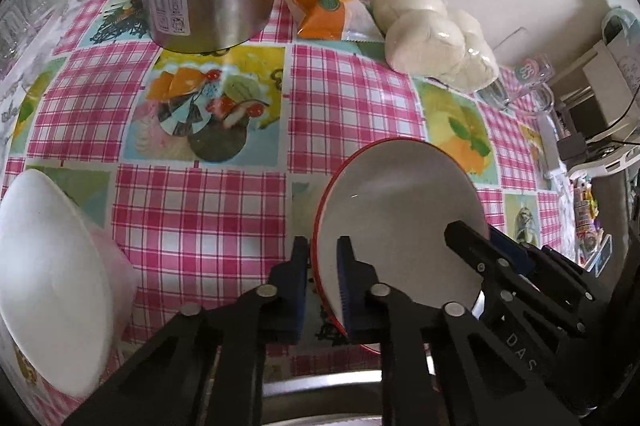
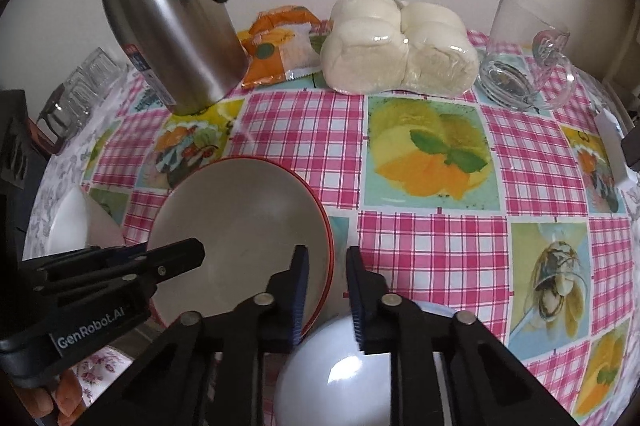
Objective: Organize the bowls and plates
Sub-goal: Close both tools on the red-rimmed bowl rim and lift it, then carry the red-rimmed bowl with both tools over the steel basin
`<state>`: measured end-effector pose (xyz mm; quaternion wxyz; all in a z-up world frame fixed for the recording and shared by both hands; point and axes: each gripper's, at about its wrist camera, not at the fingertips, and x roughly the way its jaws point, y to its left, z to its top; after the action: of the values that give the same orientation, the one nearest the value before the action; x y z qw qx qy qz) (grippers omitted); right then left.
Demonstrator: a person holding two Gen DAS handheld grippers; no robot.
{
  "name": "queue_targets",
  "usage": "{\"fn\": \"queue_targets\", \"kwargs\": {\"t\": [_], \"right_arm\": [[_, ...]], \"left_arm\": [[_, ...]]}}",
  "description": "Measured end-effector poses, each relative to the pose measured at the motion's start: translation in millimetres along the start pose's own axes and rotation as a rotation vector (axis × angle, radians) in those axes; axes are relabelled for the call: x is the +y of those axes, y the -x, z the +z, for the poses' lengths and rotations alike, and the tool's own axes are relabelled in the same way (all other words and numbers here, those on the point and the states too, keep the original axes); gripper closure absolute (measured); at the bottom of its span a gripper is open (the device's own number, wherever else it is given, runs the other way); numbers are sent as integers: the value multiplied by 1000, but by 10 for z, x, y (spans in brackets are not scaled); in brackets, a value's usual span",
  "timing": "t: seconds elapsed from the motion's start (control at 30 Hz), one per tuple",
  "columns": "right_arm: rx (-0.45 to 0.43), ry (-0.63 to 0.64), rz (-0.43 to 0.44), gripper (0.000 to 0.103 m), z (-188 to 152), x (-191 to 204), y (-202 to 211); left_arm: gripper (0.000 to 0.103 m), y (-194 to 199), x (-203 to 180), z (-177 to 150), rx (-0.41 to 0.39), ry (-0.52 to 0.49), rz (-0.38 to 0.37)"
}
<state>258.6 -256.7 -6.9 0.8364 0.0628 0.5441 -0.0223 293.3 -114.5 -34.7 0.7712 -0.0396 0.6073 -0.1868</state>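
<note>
Both the left gripper and right gripper clamp opposite rims of the red-rimmed plate near the table's front edge, sharing its weight for lifting.

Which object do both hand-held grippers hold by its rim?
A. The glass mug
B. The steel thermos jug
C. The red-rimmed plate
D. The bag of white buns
C: the left hand-held gripper pinches one edge of the red-rimmed plate and the right hand-held gripper pinches the opposite edge, while the jug, mug and buns stand untouched at the far side of the table.
</note>
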Motion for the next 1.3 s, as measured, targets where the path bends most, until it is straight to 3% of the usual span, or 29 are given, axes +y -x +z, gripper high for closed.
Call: {"fn": "queue_targets", "kwargs": {"t": [0.13, 0.37, 0.7, 1.03, 1.3], "right_arm": [[11, 11, -4, 93, 0, 31, -82], [-12, -22, 19, 94, -6, 13, -34], [-88, -39, 35, 94, 39, 45, 441], [-156, -24, 55, 94, -225, 144, 1032], [-149, -38, 106, 94, -573, 216, 1230]], "left_arm": [[91, -30, 5, 11, -4, 4, -12], [92, 71, -29, 4, -41, -10, -1], [92, 565, -169, -52, -143, -20, -13], [92, 1108, -196, -520, -241, -12, -9], [92, 1309, -123, -1004, -293, 26, -4]]}}
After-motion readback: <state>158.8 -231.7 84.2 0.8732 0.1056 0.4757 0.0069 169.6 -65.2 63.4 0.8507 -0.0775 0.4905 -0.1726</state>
